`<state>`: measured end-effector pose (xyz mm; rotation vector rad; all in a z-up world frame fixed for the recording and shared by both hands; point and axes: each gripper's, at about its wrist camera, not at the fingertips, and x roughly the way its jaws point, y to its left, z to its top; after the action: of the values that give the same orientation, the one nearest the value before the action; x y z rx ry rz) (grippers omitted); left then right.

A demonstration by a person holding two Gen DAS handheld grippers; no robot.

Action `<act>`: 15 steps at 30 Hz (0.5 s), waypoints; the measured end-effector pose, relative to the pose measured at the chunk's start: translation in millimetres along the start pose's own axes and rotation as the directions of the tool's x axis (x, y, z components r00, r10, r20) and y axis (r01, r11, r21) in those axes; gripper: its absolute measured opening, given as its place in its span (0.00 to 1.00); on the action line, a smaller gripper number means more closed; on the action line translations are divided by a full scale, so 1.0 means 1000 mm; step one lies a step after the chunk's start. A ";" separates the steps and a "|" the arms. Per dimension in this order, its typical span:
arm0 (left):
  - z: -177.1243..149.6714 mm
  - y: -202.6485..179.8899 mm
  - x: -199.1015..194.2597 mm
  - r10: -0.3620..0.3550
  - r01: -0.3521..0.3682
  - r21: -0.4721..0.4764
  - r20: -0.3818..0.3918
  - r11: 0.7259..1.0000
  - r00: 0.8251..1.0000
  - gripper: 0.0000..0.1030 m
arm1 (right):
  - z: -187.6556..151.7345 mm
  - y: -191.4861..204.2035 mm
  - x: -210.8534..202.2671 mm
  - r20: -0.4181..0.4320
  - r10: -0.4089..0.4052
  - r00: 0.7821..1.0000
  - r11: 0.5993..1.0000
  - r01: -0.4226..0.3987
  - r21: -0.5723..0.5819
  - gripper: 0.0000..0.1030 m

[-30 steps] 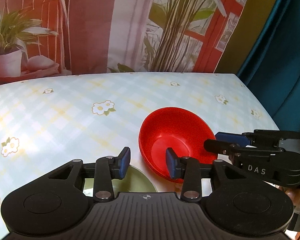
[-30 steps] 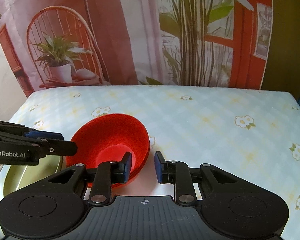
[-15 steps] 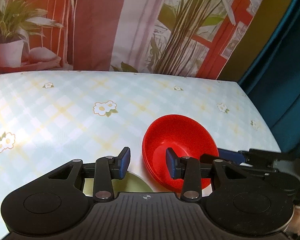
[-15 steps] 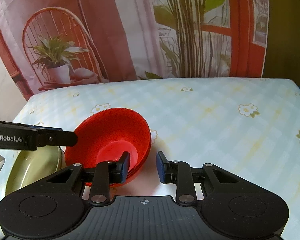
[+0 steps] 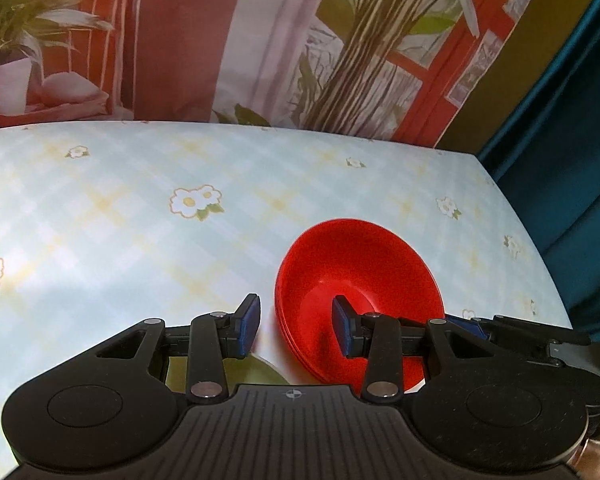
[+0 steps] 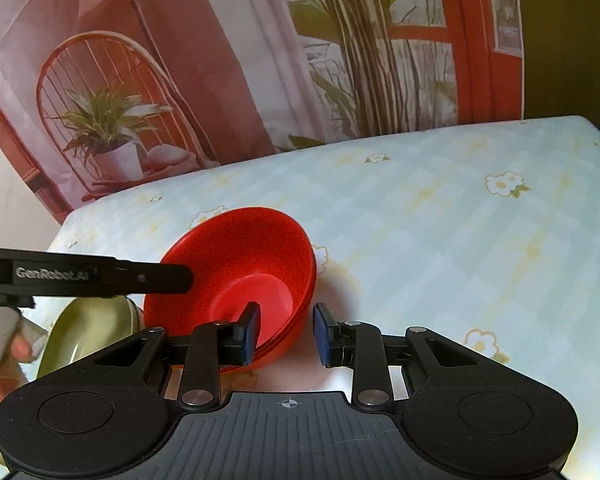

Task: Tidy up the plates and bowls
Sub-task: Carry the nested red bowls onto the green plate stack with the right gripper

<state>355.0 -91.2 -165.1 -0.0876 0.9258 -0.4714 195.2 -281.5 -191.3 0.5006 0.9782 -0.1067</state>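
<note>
Both grippers have drawn closer around the red bowls since a second ago, and the right one has rolled so the desk (image 6: 440, 216) now looks tilted. Near the desk's front edge, toward its right corner in the left view, the red bowls (image 5: 360, 276) sit nested, several rims showing, so stacking seems partly done. A green bowl (image 6: 88, 328) just beside them is not yet stacked. The left gripper (image 5: 296, 330) straddles the stack's left rim with its fingers apart; the right gripper (image 6: 286, 330) straddles the opposite rim, also spread, neither pinching yet.
</note>
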 end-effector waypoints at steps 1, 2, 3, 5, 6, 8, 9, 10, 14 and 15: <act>-0.001 0.000 0.001 -0.001 0.001 0.001 -0.003 1.000 1.000 0.40 | 0.000 0.000 0.001 0.000 0.001 1.000 1.000 -0.001 0.002 0.26; -0.001 0.000 0.002 -0.004 0.004 0.002 -0.003 1.000 1.000 0.40 | -0.001 0.001 0.002 0.000 0.001 1.000 1.000 -0.001 0.004 0.26; -0.001 0.000 0.002 -0.007 0.007 0.004 -0.003 1.000 1.000 0.40 | -0.001 0.001 0.003 0.001 0.000 1.000 1.000 0.000 0.006 0.26; -0.001 0.001 0.004 -0.012 0.012 0.005 -0.003 1.000 1.000 0.39 | -0.001 0.001 0.004 0.003 -0.001 1.000 1.000 0.001 0.013 0.26; -0.001 0.001 0.004 -0.012 0.012 0.006 -0.001 1.000 1.000 0.38 | 0.000 0.000 0.005 0.003 0.000 1.000 1.000 0.000 0.019 0.25; -0.001 0.000 0.004 -0.011 0.011 0.013 0.005 1.000 1.000 0.31 | 0.000 -0.001 0.006 0.007 -0.003 1.000 1.000 0.003 0.026 0.24; -0.002 -0.002 0.004 -0.001 0.001 0.022 0.010 1.000 1.000 0.26 | -0.001 -0.001 0.005 0.009 -0.006 1.000 1.000 0.006 0.028 0.23; -0.002 -0.003 0.004 0.005 -0.006 0.034 0.016 0.999 1.000 0.24 | -0.001 -0.001 0.005 0.010 -0.010 1.000 1.000 0.010 0.029 0.23; -0.002 -0.004 0.001 -0.001 0.000 0.037 0.019 0.999 1.000 0.23 | -0.001 -0.002 0.005 0.013 -0.021 1.000 0.999 0.020 0.033 0.20; -0.001 -0.005 0.000 -0.001 0.000 0.039 0.022 0.999 1.000 0.23 | 0.000 -0.002 0.004 0.013 -0.022 1.000 0.999 0.021 0.031 0.19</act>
<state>352.3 -95.2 -164.3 -0.0575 0.8945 -0.4881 196.7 -282.2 -195.6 0.5171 0.9707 -0.1441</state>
